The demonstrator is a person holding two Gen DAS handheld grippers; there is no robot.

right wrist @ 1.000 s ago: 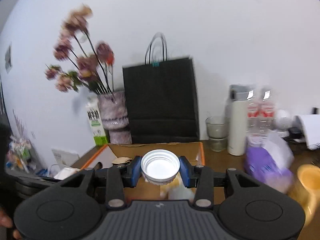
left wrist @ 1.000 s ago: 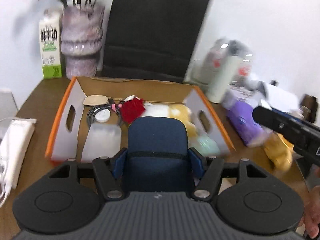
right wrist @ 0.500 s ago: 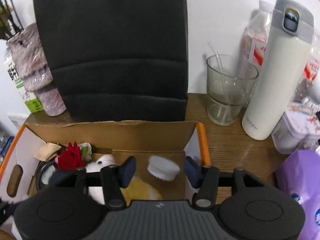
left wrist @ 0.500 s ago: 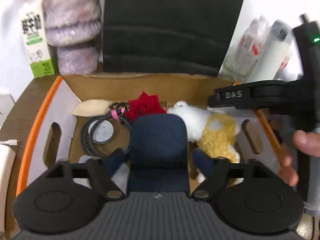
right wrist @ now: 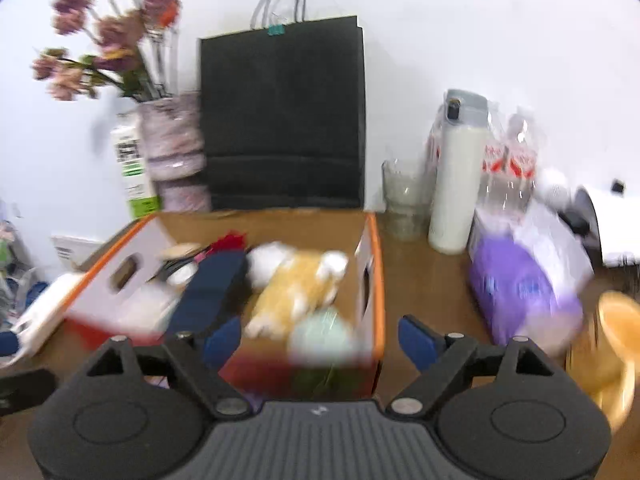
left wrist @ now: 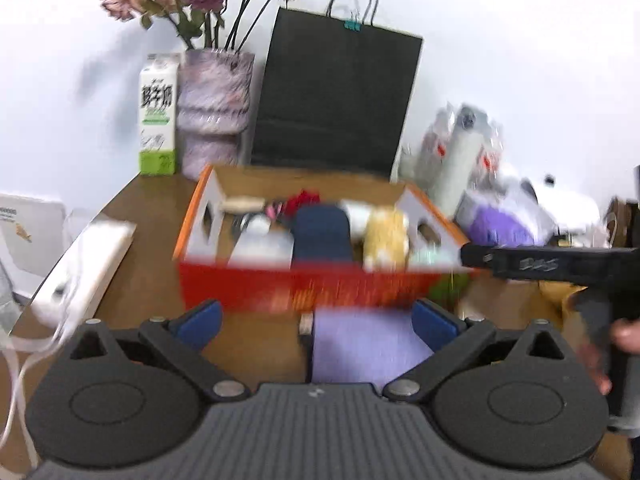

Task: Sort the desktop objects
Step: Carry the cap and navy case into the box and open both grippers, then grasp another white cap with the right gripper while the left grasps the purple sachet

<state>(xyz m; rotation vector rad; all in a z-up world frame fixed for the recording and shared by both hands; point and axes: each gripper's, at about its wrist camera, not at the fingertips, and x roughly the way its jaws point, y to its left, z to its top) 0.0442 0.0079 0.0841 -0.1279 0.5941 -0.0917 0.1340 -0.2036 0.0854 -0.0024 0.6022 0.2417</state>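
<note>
An orange-edged cardboard box (left wrist: pixel 192 216) stands mid-table and holds a navy case (left wrist: pixel 322 236), a yellow-and-white plush (left wrist: pixel 386 236), a red flower (left wrist: pixel 302 200) and a coiled cable. My left gripper (left wrist: pixel 316 322) is open and empty, in front of the box, above a lilac notebook (left wrist: pixel 364 348). In the right wrist view the box (right wrist: pixel 378 264) shows the navy case (right wrist: pixel 212 284), the plush (right wrist: pixel 296 284) and a pale green round thing (right wrist: pixel 320 332). My right gripper (right wrist: pixel 320 338) is open and empty at the box's near edge.
A black paper bag (left wrist: pixel 332 100), a vase with dried flowers (left wrist: pixel 214 108) and a milk carton (left wrist: pixel 158 114) stand behind the box. A white thermos (right wrist: pixel 456 176), a glass (right wrist: pixel 404 200), a purple pack (right wrist: pixel 520 292) and a yellow cup (right wrist: pixel 616 352) are at the right. White cloth (left wrist: pixel 80 268) lies left.
Both grippers have opened and pulled back from over the box. The navy case and the white lid they held now lie in the box.
</note>
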